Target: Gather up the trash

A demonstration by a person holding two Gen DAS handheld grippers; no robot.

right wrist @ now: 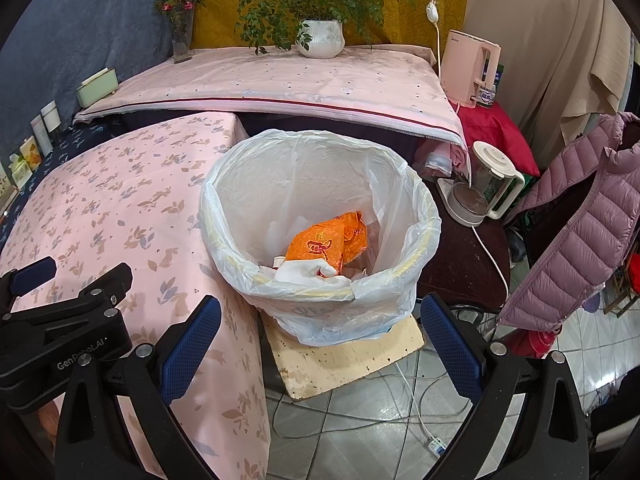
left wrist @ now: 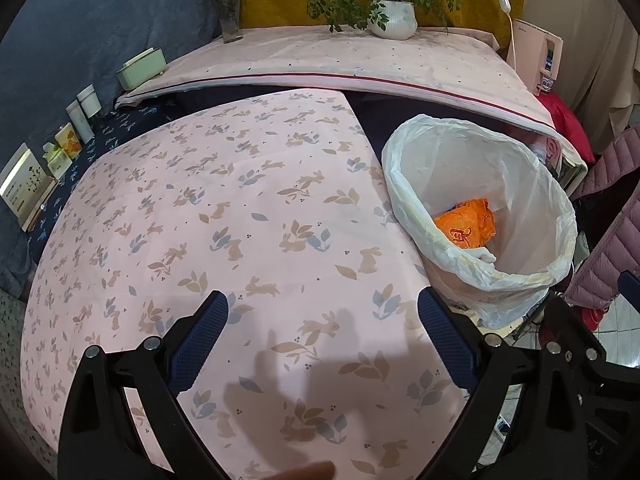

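Observation:
A bin lined with a white plastic bag (right wrist: 320,184) stands beside the table on a cream board; it also shows in the left wrist view (left wrist: 476,168). Inside lie an orange wrapper (right wrist: 328,246) and white crumpled paper (right wrist: 308,274); the wrapper also shows in the left wrist view (left wrist: 466,224). My right gripper (right wrist: 320,316) is open and empty, just in front of the bin. My left gripper (left wrist: 322,312) is open and empty above the pink rabbit-print tablecloth (left wrist: 240,220), left of the bin. The left gripper's body shows in the right wrist view (right wrist: 60,312).
A second pink-covered table (right wrist: 280,80) at the back holds a potted plant (right wrist: 320,36), a flower vase (right wrist: 180,40) and a green box (right wrist: 96,86). Small boxes (left wrist: 60,148) line the left wall. A kettle (right wrist: 484,192), a purple jacket (right wrist: 580,220) and floor cables (right wrist: 400,392) are at the right.

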